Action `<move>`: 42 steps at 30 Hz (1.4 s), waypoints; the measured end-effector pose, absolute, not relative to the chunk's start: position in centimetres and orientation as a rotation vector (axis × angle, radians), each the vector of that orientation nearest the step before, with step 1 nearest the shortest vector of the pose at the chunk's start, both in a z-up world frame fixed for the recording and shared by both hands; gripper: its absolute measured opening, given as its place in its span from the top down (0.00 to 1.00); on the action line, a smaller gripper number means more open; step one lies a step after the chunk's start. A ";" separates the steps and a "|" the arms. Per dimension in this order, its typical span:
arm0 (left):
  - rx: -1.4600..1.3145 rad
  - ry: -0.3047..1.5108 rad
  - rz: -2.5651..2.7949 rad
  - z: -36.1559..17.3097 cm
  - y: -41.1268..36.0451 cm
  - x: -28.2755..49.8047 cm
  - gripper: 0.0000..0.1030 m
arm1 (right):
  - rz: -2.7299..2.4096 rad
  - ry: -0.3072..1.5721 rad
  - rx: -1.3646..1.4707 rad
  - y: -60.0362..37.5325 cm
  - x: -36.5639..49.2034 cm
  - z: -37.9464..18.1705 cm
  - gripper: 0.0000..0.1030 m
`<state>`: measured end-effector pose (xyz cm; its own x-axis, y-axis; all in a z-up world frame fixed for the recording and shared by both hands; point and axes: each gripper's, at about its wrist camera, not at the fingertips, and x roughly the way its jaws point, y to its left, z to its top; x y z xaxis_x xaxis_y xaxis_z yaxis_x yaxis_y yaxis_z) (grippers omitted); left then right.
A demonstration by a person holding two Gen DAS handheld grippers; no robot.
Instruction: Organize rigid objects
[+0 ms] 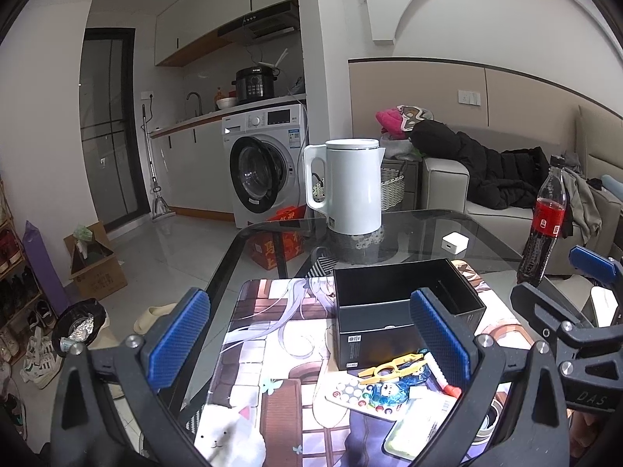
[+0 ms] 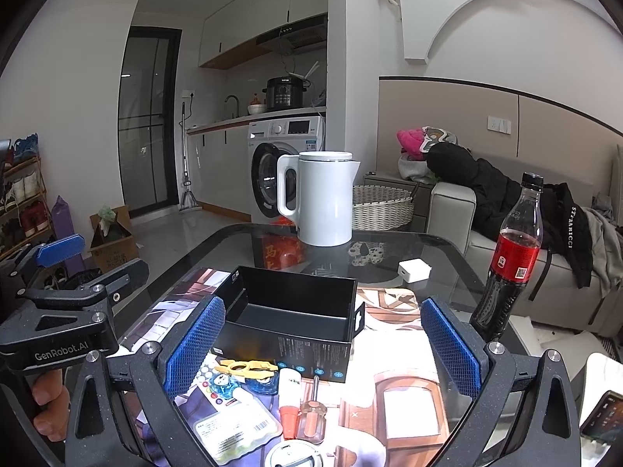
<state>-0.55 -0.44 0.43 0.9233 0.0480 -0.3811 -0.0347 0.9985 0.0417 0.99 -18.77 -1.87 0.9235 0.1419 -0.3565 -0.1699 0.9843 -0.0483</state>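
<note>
Jaws of both grippers wide, empty, orange screwdriver [image 2: 311, 414] only in right view, black box [image 1: 401, 307] in both.

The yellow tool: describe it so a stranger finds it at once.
Start at the open black box on the picture mat. Against its near side lies the yellow tool, flat with a ring hole, topmost and the only yellow item.

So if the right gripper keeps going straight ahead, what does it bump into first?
Probably the open black cardboard box, which sits straight ahead between the open right gripper fingers' line. Depth is unclear, so if it travels low it could clip the yellow plastic tool first.
</note>
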 end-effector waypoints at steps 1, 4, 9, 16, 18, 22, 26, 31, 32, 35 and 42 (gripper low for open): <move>0.034 0.393 0.042 0.4 -0.4 -0.5 0.00 | 0.160 0.360 -0.078 -18.8 1.0 -1.8 0.00; 0.032 0.394 0.041 0.4 -0.4 -0.5 0.00 | 0.160 0.361 -0.078 -18.8 1.0 -1.8 0.00; 0.032 0.389 0.039 0.5 -0.4 -0.6 0.00 | 0.159 0.361 -0.078 -18.7 1.1 -1.9 0.00; 0.031 0.389 0.038 0.5 -0.4 -0.6 0.00 | 0.159 0.361 -0.077 -18.7 1.1 -1.9 0.00; 0.032 0.389 0.039 0.5 -0.3 -0.6 0.00 | 0.159 0.363 -0.077 -18.7 1.1 -1.9 0.00; 0.030 0.389 0.038 0.5 -0.3 -0.6 0.00 | 0.159 0.362 -0.078 -18.7 1.1 -1.9 0.00; 0.034 0.388 0.036 0.6 -0.4 -0.7 0.00 | 0.158 0.363 -0.076 -18.7 1.2 -1.9 0.00; 0.036 0.387 0.033 0.7 -0.3 -0.7 0.00 | 0.158 0.362 -0.077 -18.7 1.1 -1.9 0.00; 0.035 0.386 0.033 0.8 -0.2 -0.6 0.00 | 0.157 0.361 -0.078 -18.7 1.1 -1.9 0.00; 0.038 0.387 0.034 0.7 -0.3 -0.6 0.00 | 0.158 0.363 -0.077 -18.7 1.2 -1.9 0.00; 0.051 0.385 0.027 0.7 -0.5 -0.4 0.00 | 0.158 0.366 -0.077 -18.7 1.2 -2.0 0.00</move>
<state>-0.35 -0.52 0.73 0.9264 0.0365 -0.3747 -0.0170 0.9983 0.0554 1.25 -18.69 -1.98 0.9217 0.1400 -0.3617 -0.1679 0.9847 -0.0468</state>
